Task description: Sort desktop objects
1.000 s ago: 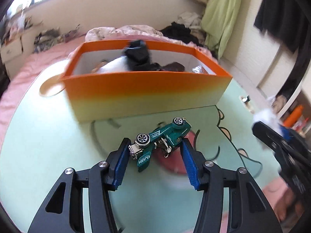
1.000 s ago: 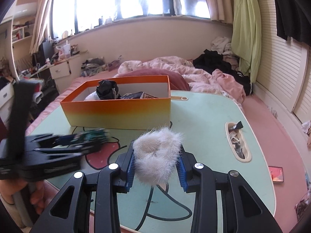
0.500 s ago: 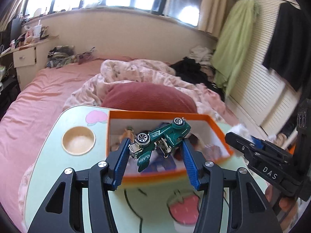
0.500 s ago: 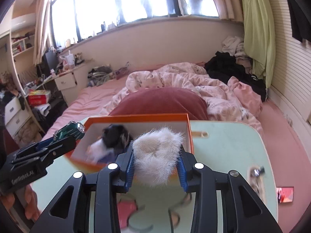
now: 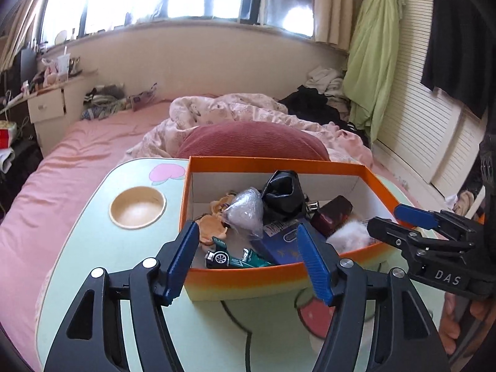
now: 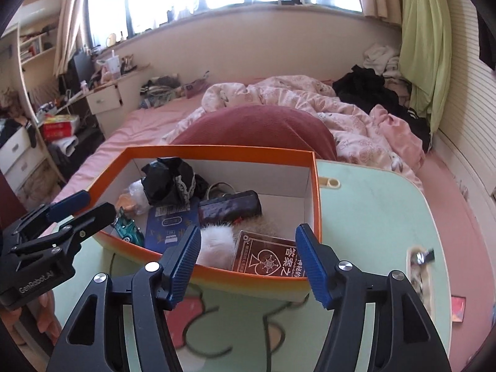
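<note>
The green toy car (image 5: 231, 255) lay in the orange box (image 5: 279, 274), down in its near-left corner beside a blue card box (image 5: 280, 245), and the white fur puff (image 6: 215, 245) rested against the near wall next to a dark red card case (image 6: 269, 259). A second before, each had been pinched between blue pads above the table; both had since dropped in. The left gripper (image 5: 249, 259) hung over the box's near wall with its jaws opening and nothing between them, and the right gripper (image 6: 251, 259) likewise spread wider over the puff, gripping nothing. So two items looked sorted together. On the pale green table (image 6: 372, 204) a small tray slot at the right edge (image 6: 420, 259) seemed to hold a metal clip, though it was too small to be sure; that may be next
</note>
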Motion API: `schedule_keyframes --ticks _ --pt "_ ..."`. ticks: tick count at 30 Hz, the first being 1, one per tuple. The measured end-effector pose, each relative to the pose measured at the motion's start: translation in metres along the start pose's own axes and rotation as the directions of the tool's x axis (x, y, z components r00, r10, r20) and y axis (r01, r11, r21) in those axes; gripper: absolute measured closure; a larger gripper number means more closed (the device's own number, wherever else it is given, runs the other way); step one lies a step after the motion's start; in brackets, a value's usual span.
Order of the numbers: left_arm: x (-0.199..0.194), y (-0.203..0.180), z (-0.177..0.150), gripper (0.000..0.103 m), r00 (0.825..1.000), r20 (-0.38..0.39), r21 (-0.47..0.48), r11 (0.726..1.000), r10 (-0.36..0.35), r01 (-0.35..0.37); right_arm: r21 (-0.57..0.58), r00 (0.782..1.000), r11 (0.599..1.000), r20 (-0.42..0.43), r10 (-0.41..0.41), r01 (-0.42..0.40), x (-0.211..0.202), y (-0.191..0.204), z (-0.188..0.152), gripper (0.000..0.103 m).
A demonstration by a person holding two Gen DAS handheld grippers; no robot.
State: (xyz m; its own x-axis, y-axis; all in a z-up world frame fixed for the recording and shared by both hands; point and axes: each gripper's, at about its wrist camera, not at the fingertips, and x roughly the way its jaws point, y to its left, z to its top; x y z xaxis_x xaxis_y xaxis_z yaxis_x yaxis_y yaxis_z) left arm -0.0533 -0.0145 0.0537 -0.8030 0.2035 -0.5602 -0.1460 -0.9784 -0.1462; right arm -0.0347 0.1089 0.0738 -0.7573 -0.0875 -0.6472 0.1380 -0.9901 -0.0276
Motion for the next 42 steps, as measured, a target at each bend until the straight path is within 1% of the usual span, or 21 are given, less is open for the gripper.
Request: schedule_keyframes --ticks 3,10,11,12,13,14,15,16,17,18,20,22,24,25,26,28,29,30,31,32,42 --pt "-0.011 -0.001 -0.007 0.037 1.000 0.011 0.012 1.000 0.004 -0.004 0.000 1.000 1.000 0.002 0.003 -0.003 -0.011 0.005 -0.010 0.039" --pt "0.003 0.003 -0.001 0.037 1.000 0.031 0.022 1.000 0.000 -0.001 0.009 1.000 1.000 0.016 -0.013 0.013 -0.010 0.005 -0.011 0.040" --pt "0.001 0.003 -0.001 0.037 1.000 0.031 0.018 1.000 -0.003 0.003 0.013 0.999 1.000 0.034 -0.008 0.007 -0.013 0.005 -0.012 0.040" --pt "-0.007 0.005 -0.003 0.037 0.999 0.039 -0.002 0.999 -0.032 0.032 0.024 0.997 1.000 0.075 -0.010 0.008 -0.021 0.005 -0.014 0.040" --pt "-0.014 0.006 -0.005 0.037 0.998 0.050 -0.021 0.999 -0.049 0.050 0.037 0.992 0.999 0.123 -0.030 0.025 -0.032 0.004 -0.018 0.040" --pt "-0.031 0.009 -0.007 0.037 0.994 0.082 -0.054 0.996 -0.069 0.073 0.045 0.984 0.998 0.166 -0.057 0.050 -0.044 0.005 -0.022 0.038" --pt "-0.045 0.009 -0.010 0.037 0.990 0.108 -0.063 0.994 -0.087 0.094 0.045 0.978 0.997 0.195 -0.074 0.066 -0.056 0.008 -0.027 0.029" --pt "-0.057 0.008 -0.013 0.028 0.987 0.125 -0.063 0.992 -0.105 0.114 0.038 0.974 0.997 0.211 -0.081 0.074 -0.066 0.011 -0.033 0.023" --pt "-0.065 0.006 -0.016 0.011 0.986 0.124 -0.062 0.991 -0.109 0.117 0.032 0.973 0.996 0.213 -0.085 0.079 -0.071 0.013 -0.038 0.015" --pt "-0.069 0.004 -0.024 0.007 0.992 0.086 -0.056 0.994 -0.090 0.095 0.027 0.975 0.996 0.204 -0.091 0.088 -0.074 0.015 -0.045 0.014" --pt "-0.061 -0.001 -0.035 0.007 0.998 -0.003 -0.031 0.998 -0.056 0.056 0.021 0.985 0.995 0.145 -0.098 0.096 -0.067 0.017 -0.058 0.014" --pt "-0.040 -0.006 -0.051 0.007 0.993 -0.115 -0.011 1.000 -0.023 0.022 0.032 0.994 0.997 0.073 -0.079 0.077 -0.053 0.018 -0.067 0.014" --pt "-0.020 -0.007 -0.061 0.007 0.983 -0.181 -0.005 1.000 -0.005 0.005 0.044 0.997 0.996 0.021 -0.076 0.075 -0.040 0.018 -0.077 0.014" --pt "-0.014 -0.007 -0.064 0.007 0.981 -0.196 -0.006 1.000 0.002 -0.003 0.043 0.996 0.995 0.000 -0.085 0.085 -0.033 0.018 -0.081 0.014" --pt "-0.009 -0.009 -0.066 0.007 0.980 -0.196 0.001 1.000 0.020 -0.020 0.035 0.995 0.994 -0.030 -0.098 0.099 -0.025 0.019 -0.085 0.014" --pt "-0.004 -0.015 -0.068 0.007 0.980 -0.179 0.049 0.996 0.082 -0.075 0.021 0.991 0.995 -0.097 -0.091 0.094 -0.012 0.020 -0.091 0.013" --pt "-0.002 -0.018 -0.069 0.006 0.978 -0.180 0.071 0.993 0.107 -0.096 -0.005 0.989 0.993 -0.091 -0.116 0.116 -0.011 0.023 -0.093 0.011" --pt "0.000 -0.019 -0.070 0.006 0.979 -0.165 0.082 0.991 0.121 -0.109 -0.011 0.989 0.993 -0.089 -0.116 0.115 -0.011 0.024 -0.094 0.009" --pt "0.001 -0.017 -0.070 0.000 0.980 -0.162 0.069 0.992 0.119 -0.109 -0.005 0.990 0.995 -0.095 -0.104 0.104 -0.010 0.023 -0.094 0.005" --pt "0.003 -0.014 -0.070 0.000 0.980 -0.157 0.065 0.991 0.124 -0.115 -0.005 0.989 0.995 -0.103 -0.103 0.103 -0.008 0.022 -0.095 0.000" --pt "0.006 -0.012 -0.068 0.000 0.981 -0.151 0.065 0.991 0.125 -0.116 -0.008 0.990 0.995 -0.093 -0.102 0.102 -0.010 0.025 -0.095 0.000"
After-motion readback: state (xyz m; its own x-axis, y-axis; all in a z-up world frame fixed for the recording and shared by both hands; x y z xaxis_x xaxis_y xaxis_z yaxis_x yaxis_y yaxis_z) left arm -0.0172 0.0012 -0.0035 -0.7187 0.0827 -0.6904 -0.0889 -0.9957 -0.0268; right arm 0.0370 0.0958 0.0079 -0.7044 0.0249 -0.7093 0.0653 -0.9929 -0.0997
